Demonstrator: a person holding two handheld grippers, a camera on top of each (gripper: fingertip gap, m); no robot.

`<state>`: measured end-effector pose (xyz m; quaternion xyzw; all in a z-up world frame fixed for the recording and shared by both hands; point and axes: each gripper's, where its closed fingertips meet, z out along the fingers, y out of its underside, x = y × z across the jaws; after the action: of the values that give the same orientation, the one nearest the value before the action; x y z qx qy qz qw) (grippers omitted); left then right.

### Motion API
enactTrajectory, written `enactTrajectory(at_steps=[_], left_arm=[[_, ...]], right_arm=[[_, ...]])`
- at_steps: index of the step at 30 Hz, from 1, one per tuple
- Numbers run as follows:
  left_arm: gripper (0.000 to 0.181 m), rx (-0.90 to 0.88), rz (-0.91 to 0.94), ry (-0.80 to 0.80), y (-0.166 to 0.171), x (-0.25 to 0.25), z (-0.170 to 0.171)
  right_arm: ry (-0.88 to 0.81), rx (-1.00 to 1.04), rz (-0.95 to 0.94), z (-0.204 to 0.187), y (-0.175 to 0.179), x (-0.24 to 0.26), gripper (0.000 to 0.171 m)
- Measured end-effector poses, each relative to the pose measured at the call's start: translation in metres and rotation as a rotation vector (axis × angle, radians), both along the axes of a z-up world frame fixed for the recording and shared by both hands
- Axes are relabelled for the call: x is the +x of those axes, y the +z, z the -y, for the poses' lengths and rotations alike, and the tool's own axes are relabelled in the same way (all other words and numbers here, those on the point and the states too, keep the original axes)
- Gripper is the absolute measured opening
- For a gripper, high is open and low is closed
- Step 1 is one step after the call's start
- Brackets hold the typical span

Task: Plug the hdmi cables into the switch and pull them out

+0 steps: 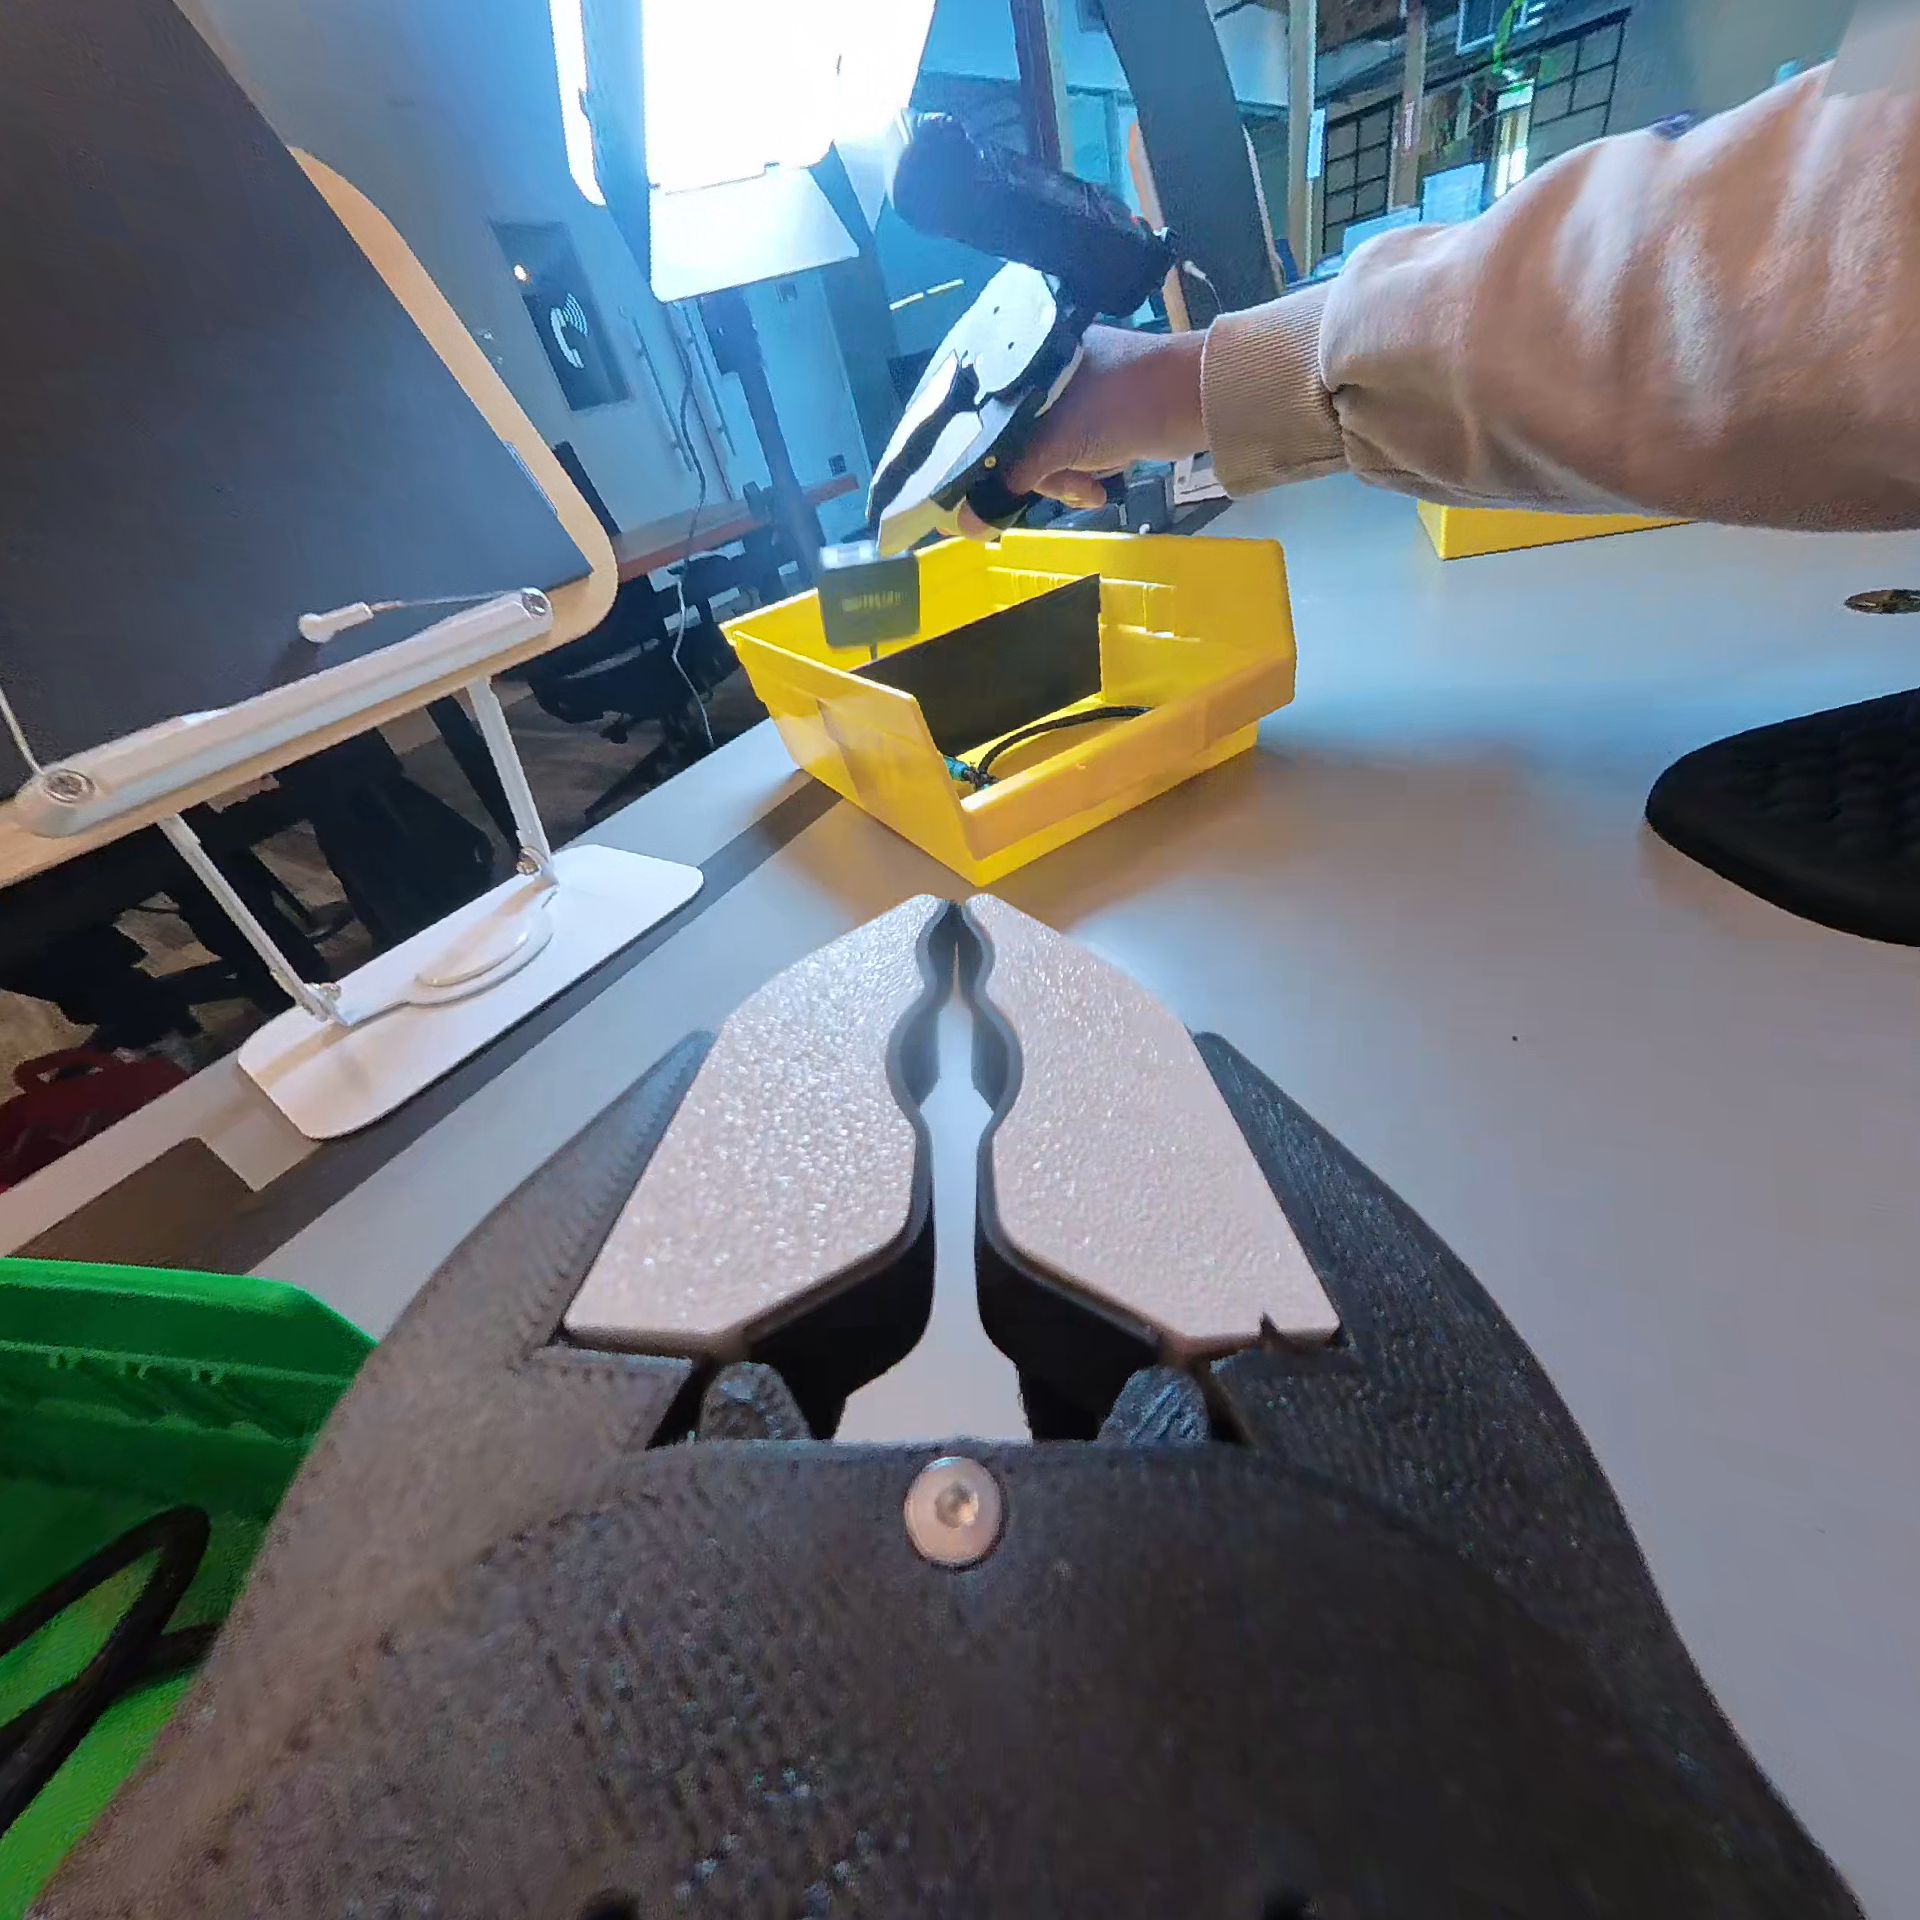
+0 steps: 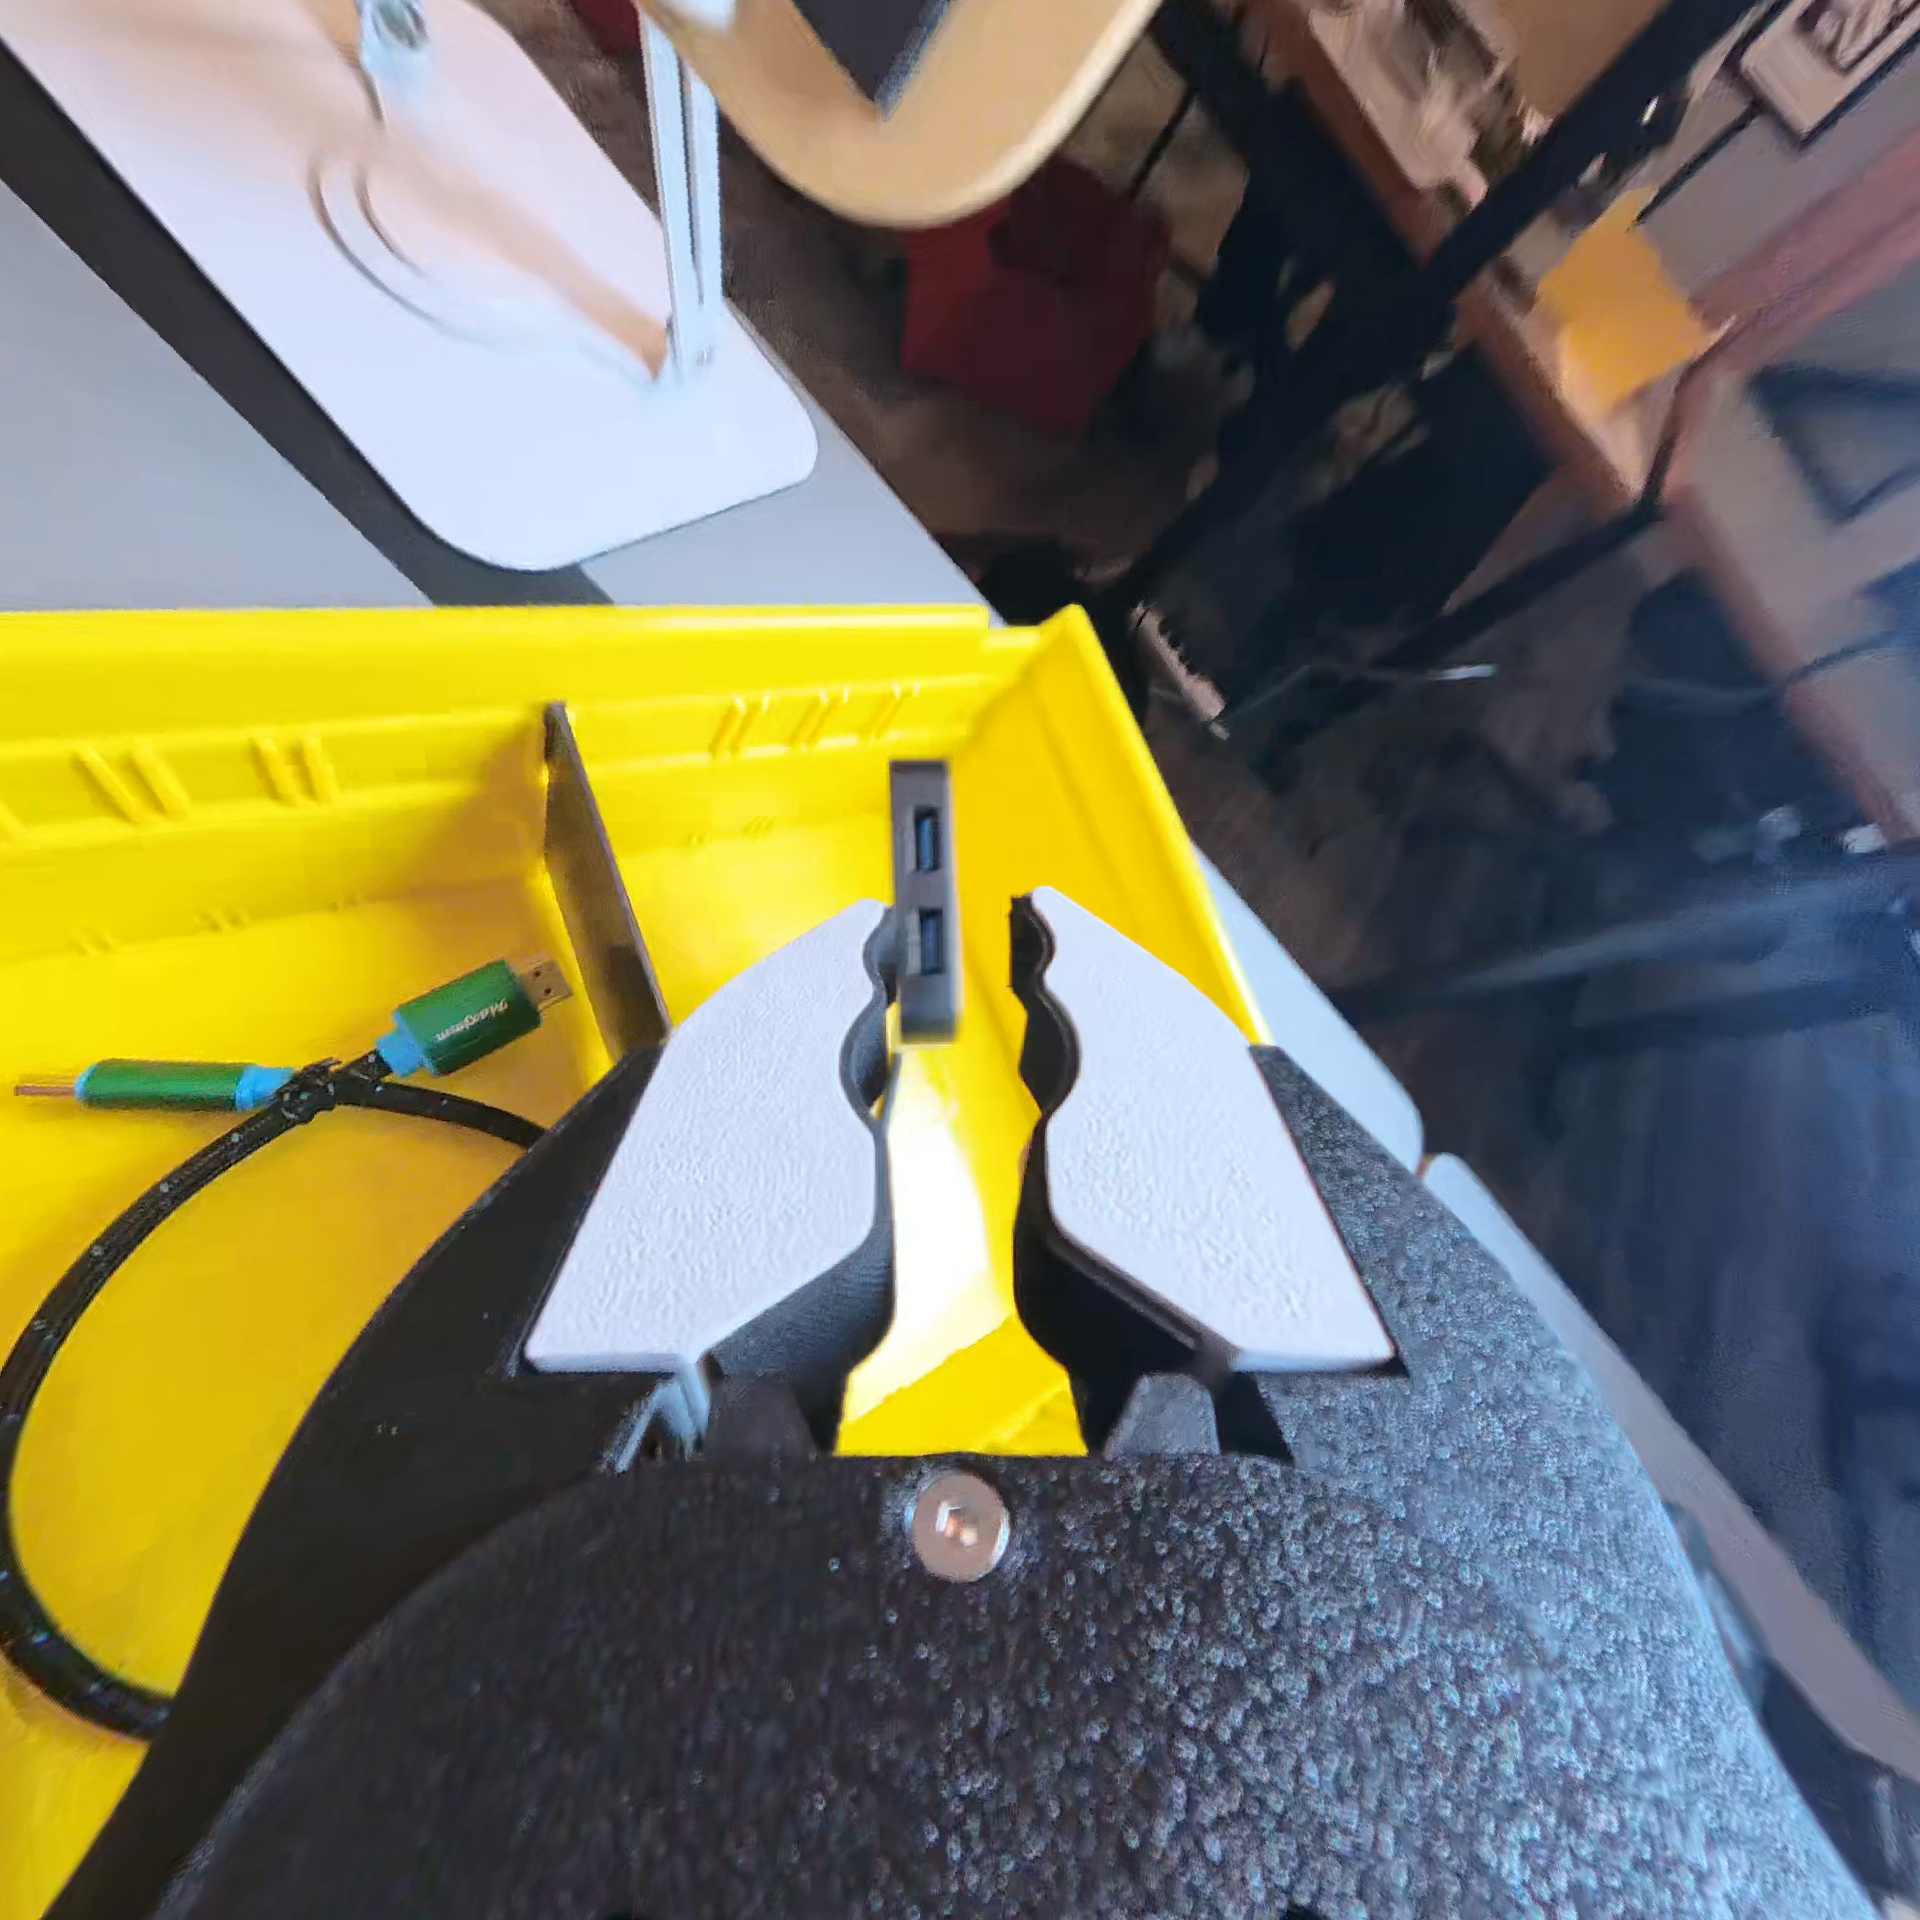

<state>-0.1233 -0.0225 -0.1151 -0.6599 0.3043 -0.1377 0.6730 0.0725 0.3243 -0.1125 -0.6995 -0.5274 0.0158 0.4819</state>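
We hold two grippers over a pale grey tabletop (image 1: 1455,935); the left gripper (image 1: 958,920) rests low, its white textured fingers (image 1: 790,1143) brought together at the tips with nothing between them, idle and pointing toward the yellow plastic bin (image 1: 1039,821).

The right gripper (image 2: 951,914), seen from its own camera, hangs over the far corner of that yellow plastic bin (image 2: 312,665); its fingers stand apart, and the small dark grey switch box with two blue ports (image 2: 925,894) sits in the gap, lying against the left finger only; the right finger is clear of it. In the left wrist view the same box (image 1: 871,601) appears blurred just below the right gripper (image 1: 894,540) tips, above the bin rim; whether it is loosely pinched, dropping or just let go, we cannot tell.

The braided black HDMI cable with green metal plugs (image 2: 260,1101) lies coiled in the near compartment, both plugs free, neither one in the switch; a thin dark divider plate (image 2: 597,894) keeps cable and switch corner apart, which we judge is why the switch is handled on that side.

Elsewhere: a white stand base (image 1: 468,987), a green plastic tray (image 1: 156,1403) at our left edge, a black mesh pad (image 1: 1818,821) to the right.

Judgement: plugging is not under way; a firmer hold on the switch comes first.
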Motion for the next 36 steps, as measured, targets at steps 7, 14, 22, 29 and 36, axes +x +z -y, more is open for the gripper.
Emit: enactTrajectory(at_steps=[7,14,22,29,36], left_arm=[[0.000,-0.047,0.021,0.020,-0.006,-0.003,-0.004],[0.003,-0.058,0.020,0.073,-0.007,-0.016,-0.010],[0.014,0.084,-0.122,0.342,0.044,-0.102,-0.010],[0.027,-0.092,-0.598,0.647,0.031,-0.247,-0.007],[0.051,-0.428,-1.026,0.684,-0.027,-0.314,-0.027]], right_arm=[[0.056,-0.061,-0.292,0.030,0.033,-0.008,0.032],[0.339,-0.218,-0.678,0.173,0.086,-0.043,0.033],[0.501,-0.342,-0.603,0.323,0.019,-0.049,0.033],[0.522,-0.342,-0.578,0.334,-0.022,-0.048,0.025],[0.557,-0.339,-0.492,0.343,-0.039,-0.062,0.024]])
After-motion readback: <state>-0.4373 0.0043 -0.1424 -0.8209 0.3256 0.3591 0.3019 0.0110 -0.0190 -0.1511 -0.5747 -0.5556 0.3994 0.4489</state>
